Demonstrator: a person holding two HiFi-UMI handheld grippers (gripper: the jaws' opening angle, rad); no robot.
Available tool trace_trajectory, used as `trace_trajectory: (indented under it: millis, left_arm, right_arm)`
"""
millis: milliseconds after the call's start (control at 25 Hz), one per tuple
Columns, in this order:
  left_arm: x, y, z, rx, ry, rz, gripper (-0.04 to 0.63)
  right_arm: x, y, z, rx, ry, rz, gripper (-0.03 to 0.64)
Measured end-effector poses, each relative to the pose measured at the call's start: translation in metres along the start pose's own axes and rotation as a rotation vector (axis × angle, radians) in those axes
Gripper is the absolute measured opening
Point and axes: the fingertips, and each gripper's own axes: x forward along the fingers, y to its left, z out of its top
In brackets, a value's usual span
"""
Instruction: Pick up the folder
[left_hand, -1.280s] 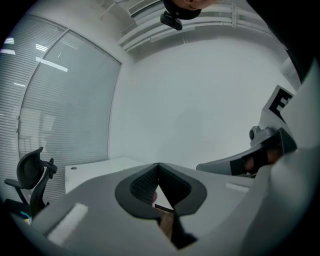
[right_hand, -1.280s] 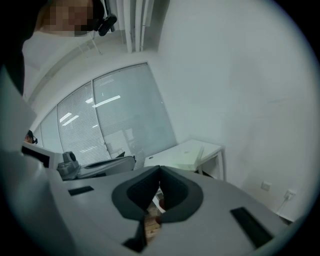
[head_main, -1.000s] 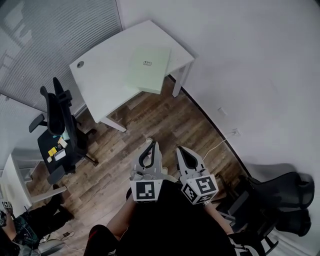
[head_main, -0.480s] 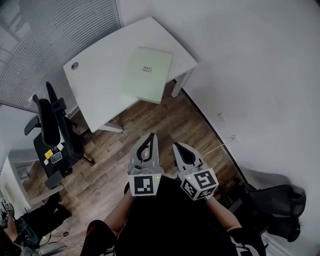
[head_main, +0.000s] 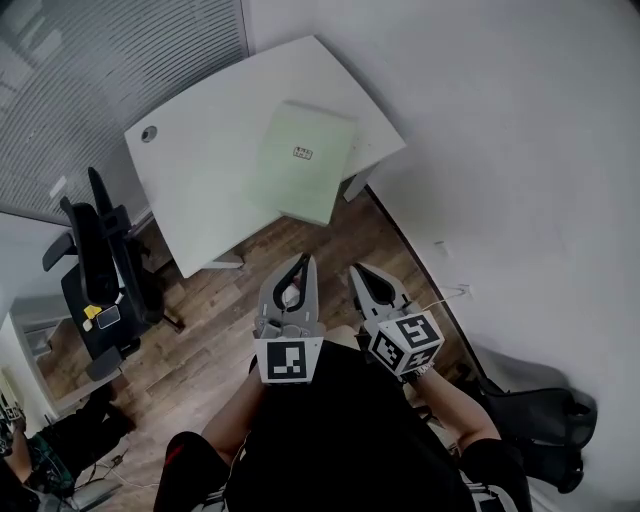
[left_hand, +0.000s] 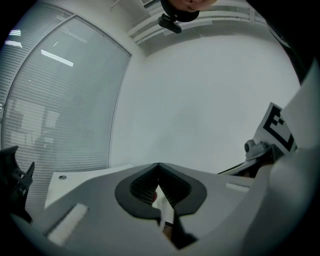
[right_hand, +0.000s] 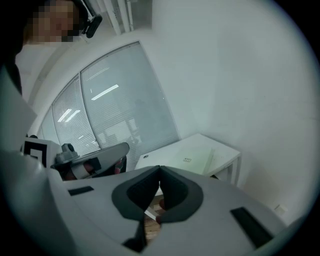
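Pale green and flat, the rectangular folder lies on the white desk ahead of me, toward the desk's right end, with a small dark label on its cover; its near edge seems to jut a little past the desk's front edge. From the right gripper view the same folder shows beyond my closed tips, well apart from them. My left gripper and my right gripper hang side by side over the brown wooden floor, between me and the desk, both pointing toward it. On each one the fingers are pressed together with nothing between them: the left gripper's dark pads meet at the tip, and so do the right's. A black office chair stands left of the desk in front of grey window blinds, and a plain white wall runs along the right.
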Motion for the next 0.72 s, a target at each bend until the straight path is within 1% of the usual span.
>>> trace_trajectory:
  millis: [120, 280, 480, 600, 720]
  left_arm:
    - [0.008, 0.009, 0.000, 0.004, -0.002, 0.012, 0.005]
    - [0.012, 0.017, -0.002, 0.002, -0.003, 0.042, 0.005]
    - [0.018, 0.021, -0.005, 0.002, 0.018, 0.088, 0.005]
    - [0.024, 0.025, -0.001, 0.016, 0.014, 0.137, 0.005]
    - [0.028, 0.029, 0.001, 0.006, 0.012, 0.219, 0.005]
  right_arm:
    - [0.021, -0.010, 0.004, -0.003, -0.004, 0.017, 0.000]
    - [0.047, -0.022, 0.001, 0.026, -0.006, 0.028, 0.000]
    - [0.074, -0.035, -0.009, 0.079, 0.034, 0.067, 0.000]
    - [0.092, -0.042, -0.014, 0.102, 0.076, 0.110, 0.000]
    - [0.104, -0.048, -0.021, 0.124, 0.131, 0.164, 0.000]
